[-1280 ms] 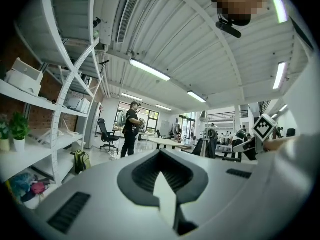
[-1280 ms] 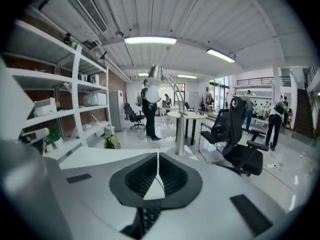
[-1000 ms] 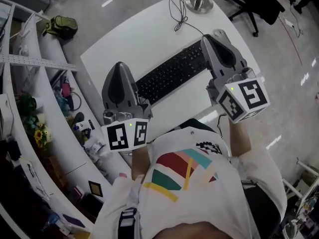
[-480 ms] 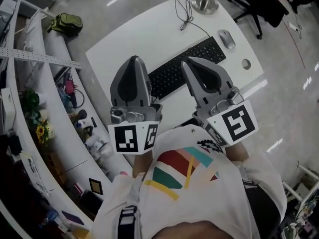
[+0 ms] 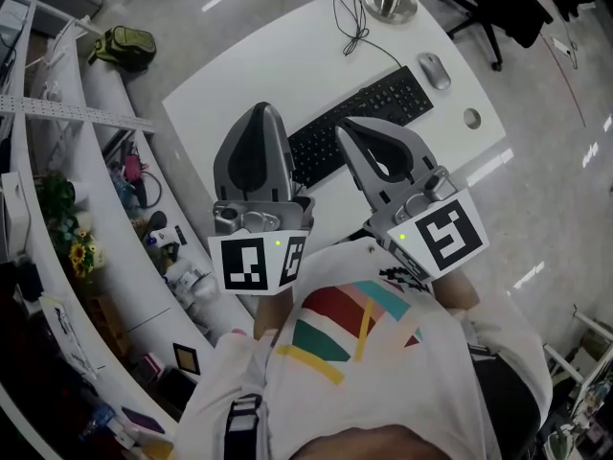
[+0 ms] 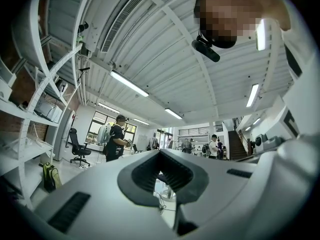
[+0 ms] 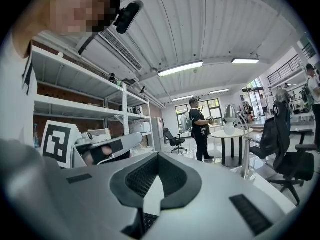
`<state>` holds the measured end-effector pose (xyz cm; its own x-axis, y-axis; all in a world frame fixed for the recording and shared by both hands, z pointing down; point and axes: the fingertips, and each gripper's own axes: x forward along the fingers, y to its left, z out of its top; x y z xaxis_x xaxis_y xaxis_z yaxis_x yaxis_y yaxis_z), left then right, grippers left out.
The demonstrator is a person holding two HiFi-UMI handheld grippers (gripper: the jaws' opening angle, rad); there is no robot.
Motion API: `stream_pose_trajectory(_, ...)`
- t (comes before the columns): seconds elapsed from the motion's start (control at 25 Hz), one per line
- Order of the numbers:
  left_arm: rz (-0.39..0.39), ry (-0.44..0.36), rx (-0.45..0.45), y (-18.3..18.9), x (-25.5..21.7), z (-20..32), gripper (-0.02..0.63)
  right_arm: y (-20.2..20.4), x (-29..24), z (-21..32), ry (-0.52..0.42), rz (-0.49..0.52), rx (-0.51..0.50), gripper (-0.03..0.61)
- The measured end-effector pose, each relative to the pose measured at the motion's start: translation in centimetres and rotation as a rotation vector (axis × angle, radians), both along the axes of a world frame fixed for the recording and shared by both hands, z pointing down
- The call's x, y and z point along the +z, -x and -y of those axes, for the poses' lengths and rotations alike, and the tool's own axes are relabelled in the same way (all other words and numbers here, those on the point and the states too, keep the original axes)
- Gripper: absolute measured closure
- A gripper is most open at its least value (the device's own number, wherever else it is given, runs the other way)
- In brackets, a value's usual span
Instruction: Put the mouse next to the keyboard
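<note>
A grey mouse (image 5: 434,71) lies on the white table (image 5: 278,75), just off the right end of the black keyboard (image 5: 362,121). Both grippers are held up near the person's chest, above the table's near edge. In the head view my left gripper (image 5: 263,111) hangs over the keyboard's left end, and my right gripper (image 5: 344,126) over its middle. Their jaws are shut with nothing between them. In the left gripper view the left gripper (image 6: 160,154) points out into the room. The right gripper (image 7: 155,156) points the same way in the right gripper view, and neither view shows the mouse.
A lamp foot (image 5: 392,6) with a thin cable (image 5: 351,22) stands at the table's far edge. There is a round hole (image 5: 471,120) in the table's right part. An office chair (image 5: 493,3) stands beyond. White shelves (image 5: 57,161) with clutter run along the left, and a green bag (image 5: 127,44) lies on the floor.
My right gripper has drawn back from the keyboard's right end toward the person, uncovering the mouse there. The left gripper has risen slightly. Both stayed shut.
</note>
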<state>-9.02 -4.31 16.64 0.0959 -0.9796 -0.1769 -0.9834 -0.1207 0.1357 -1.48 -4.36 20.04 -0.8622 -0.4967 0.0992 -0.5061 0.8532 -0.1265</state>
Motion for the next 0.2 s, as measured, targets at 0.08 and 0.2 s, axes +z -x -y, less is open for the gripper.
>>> stream_pose_trajectory(0.08, 0.002, 0.001, 0.004, -0.24, 0.12, 0.02, 0.571, -0.01, 0.19, -0.05, 0.004, 0.000, -0.006, 0.566)
stream_pose_trajectory(0.2, 0.006, 0.004, 0.004, -0.49, 0.34, 0.05, 0.571, -0.02, 0.48, -0.14, 0.008, -0.002, -0.015, 0.566)
